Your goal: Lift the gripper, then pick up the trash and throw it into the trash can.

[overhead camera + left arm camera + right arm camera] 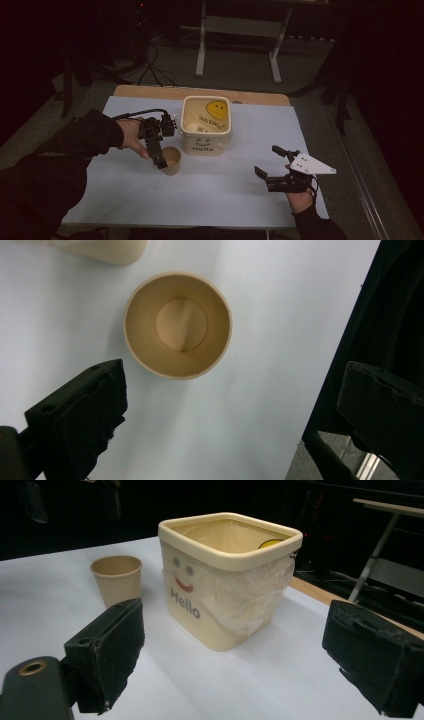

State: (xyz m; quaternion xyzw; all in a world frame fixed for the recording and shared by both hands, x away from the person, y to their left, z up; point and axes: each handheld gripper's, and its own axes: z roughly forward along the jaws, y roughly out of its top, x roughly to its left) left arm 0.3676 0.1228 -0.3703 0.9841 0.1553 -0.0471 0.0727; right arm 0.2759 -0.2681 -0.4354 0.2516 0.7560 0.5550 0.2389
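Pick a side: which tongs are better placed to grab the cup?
Left, probably. The left tongs hang open right above the cup, looking straight down into it. The right tongs sit open far off, past the bin.

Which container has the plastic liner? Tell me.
The square cream bin printed with "Hello" and a face: clear plastic film lines it and hangs over its side. The round paper cup beside it is bare and empty inside.
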